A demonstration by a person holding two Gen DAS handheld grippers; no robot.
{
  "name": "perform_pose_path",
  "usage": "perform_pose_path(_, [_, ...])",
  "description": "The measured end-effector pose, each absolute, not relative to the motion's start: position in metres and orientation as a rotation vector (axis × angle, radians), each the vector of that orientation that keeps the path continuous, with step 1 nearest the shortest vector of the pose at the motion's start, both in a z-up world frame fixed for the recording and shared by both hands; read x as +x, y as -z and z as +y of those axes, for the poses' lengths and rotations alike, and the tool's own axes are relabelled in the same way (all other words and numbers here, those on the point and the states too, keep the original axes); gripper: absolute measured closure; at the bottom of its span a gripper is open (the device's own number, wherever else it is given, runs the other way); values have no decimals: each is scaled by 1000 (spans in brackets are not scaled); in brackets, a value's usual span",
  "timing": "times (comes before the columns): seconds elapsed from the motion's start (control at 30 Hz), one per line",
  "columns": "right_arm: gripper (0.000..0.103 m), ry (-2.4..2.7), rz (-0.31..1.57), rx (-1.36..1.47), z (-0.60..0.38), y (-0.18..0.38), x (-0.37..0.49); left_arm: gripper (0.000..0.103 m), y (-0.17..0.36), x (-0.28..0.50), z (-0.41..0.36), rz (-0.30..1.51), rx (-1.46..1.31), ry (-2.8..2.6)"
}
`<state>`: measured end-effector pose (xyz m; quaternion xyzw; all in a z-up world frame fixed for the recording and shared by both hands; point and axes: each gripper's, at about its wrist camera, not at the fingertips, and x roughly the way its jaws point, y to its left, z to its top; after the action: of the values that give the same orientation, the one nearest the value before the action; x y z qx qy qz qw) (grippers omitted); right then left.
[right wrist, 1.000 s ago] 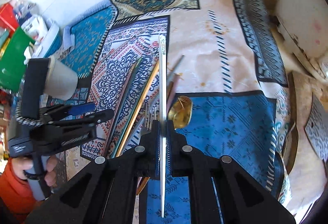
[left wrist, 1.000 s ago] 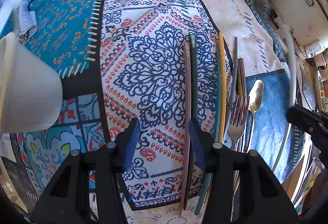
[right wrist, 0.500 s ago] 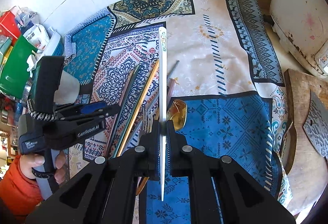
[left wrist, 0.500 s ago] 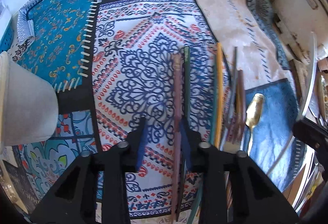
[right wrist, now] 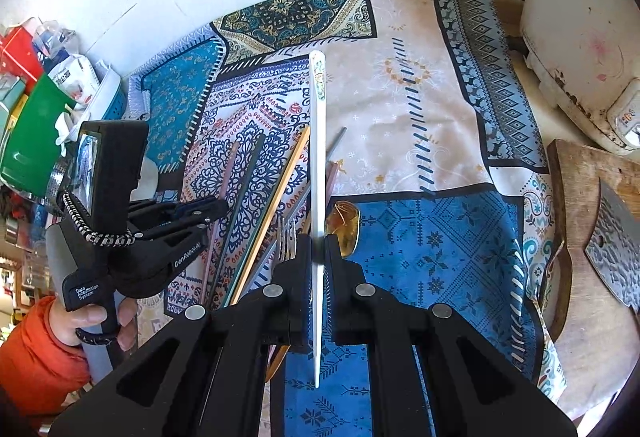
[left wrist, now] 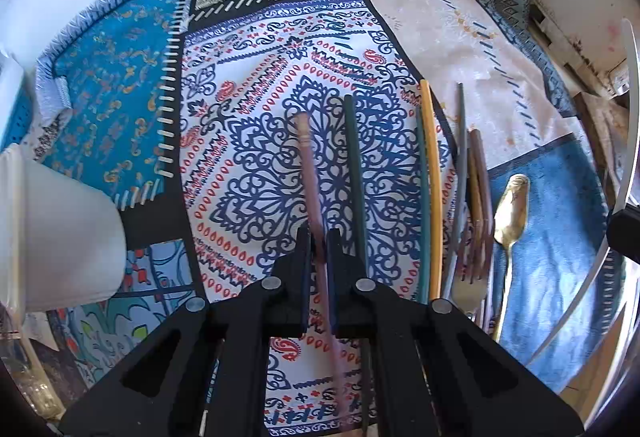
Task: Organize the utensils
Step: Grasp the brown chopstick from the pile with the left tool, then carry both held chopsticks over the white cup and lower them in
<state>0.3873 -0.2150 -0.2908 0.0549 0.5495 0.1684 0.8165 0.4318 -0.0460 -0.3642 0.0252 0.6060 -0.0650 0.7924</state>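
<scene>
**Both grippers clamped on utensils above the patterned cloth**

The left gripper (left wrist: 319, 251) has its jaws closed on a pink chopstick (left wrist: 310, 173), which runs from the lower centre of the left wrist view up to mid-frame. Just right of it a dark green chopstick (left wrist: 354, 173) lies on the cloth, apart from the pink one. Further right lie a teal chopstick (left wrist: 423, 197) and a yellow chopstick (left wrist: 434, 181) side by side, then a grey-handled fork (left wrist: 466, 289) among brown handles, and a gold spoon (left wrist: 510, 209) on the blue patch at the right.

The right gripper (right wrist: 318, 257) is shut on a white utensil (right wrist: 318, 141) held edge-on, its tip reaching to the upper centre of the right wrist view, lifted clear of the tablecloth (right wrist: 420, 117).

A white cup (left wrist: 60, 237) sits at the left edge of the left wrist view, well apart from the chopsticks, with bare cloth between. The beige panel in the upper right is free of utensils. At the far right of the right wrist view, a wooden board (right wrist: 576, 205) borders the cloth edge, and a white appliance (right wrist: 580, 29) fills the upper right corner.
</scene>
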Motion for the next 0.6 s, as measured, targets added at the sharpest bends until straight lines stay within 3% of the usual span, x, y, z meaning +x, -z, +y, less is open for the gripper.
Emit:
perform_pose_path(0.27, [97, -350, 1108, 135, -213, 271, 386, 99, 346, 414, -11, 1293, -92, 165])
perform_pose_path(0.6, [97, -376, 1037, 109, -192, 246, 385, 99, 284, 377, 18, 1141, -140, 155])
